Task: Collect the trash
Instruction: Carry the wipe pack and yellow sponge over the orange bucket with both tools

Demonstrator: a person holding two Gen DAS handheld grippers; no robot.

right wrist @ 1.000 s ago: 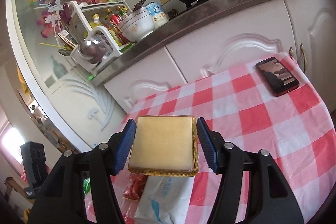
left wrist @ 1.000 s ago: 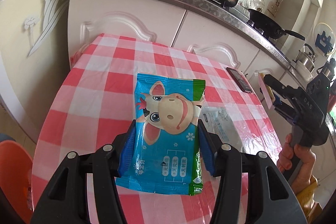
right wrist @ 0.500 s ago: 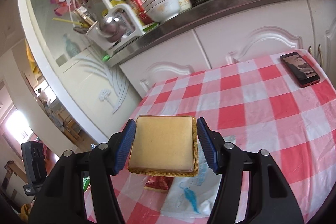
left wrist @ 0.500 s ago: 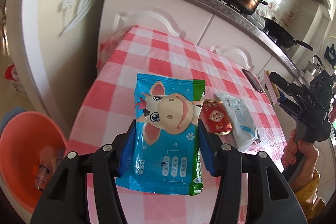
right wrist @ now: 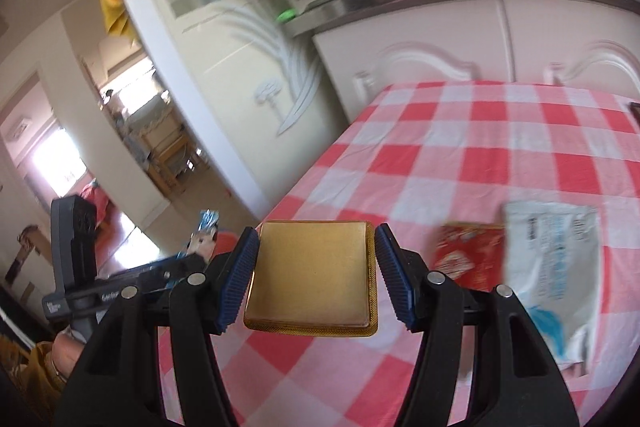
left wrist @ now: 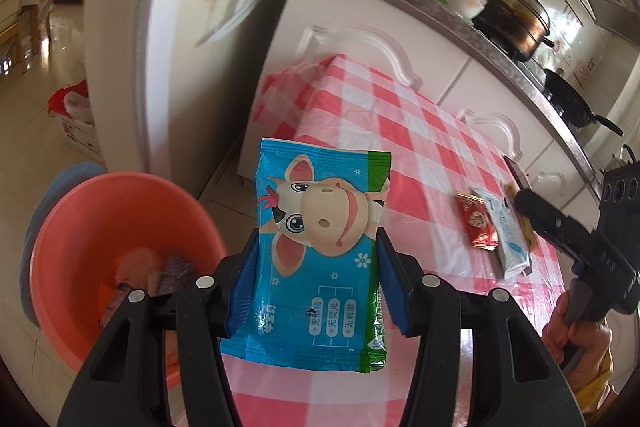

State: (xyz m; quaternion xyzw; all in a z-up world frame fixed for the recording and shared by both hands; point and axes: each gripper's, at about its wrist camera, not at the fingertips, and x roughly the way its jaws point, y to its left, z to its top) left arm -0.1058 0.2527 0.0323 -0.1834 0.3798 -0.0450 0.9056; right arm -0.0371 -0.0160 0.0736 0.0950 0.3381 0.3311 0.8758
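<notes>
A blue wet-wipe packet [left wrist: 320,259] printed with a cartoon cow sits clamped between the blue pads of the left gripper [left wrist: 316,279], the pads pressing on its two long edges while most of the packet stands out ahead of the fingers, above the near edge of a table [left wrist: 420,131] under a red-and-white checked cloth. Below and to the left of that gripper an orange basin [left wrist: 100,223] rests on the floor (a few scraps already lie in its bottom, too blurred to name). Off to the gripper's right, on the cloth, lie a small red packet [left wrist: 478,225] and, just beside it, a white-and-blue pouch [left wrist: 508,235].

The right gripper [right wrist: 314,277] is closed on a flat gold square packet [right wrist: 310,277], held level between its pads over the checked cloth near the table's edge. The red packet [right wrist: 468,259] and the white pouch [right wrist: 548,267] lie to its right on the table [right wrist: 500,139], touching or overlapping each other. To its left the left gripper [right wrist: 192,259] appears side-on with the blue packet [right wrist: 206,231] in its grip, a hand [right wrist: 66,351] in a yellow sleeve around its handle. Beyond the table stand white cabinet doors [right wrist: 440,39] and a steel-edged counter crowded with pots and bowls
</notes>
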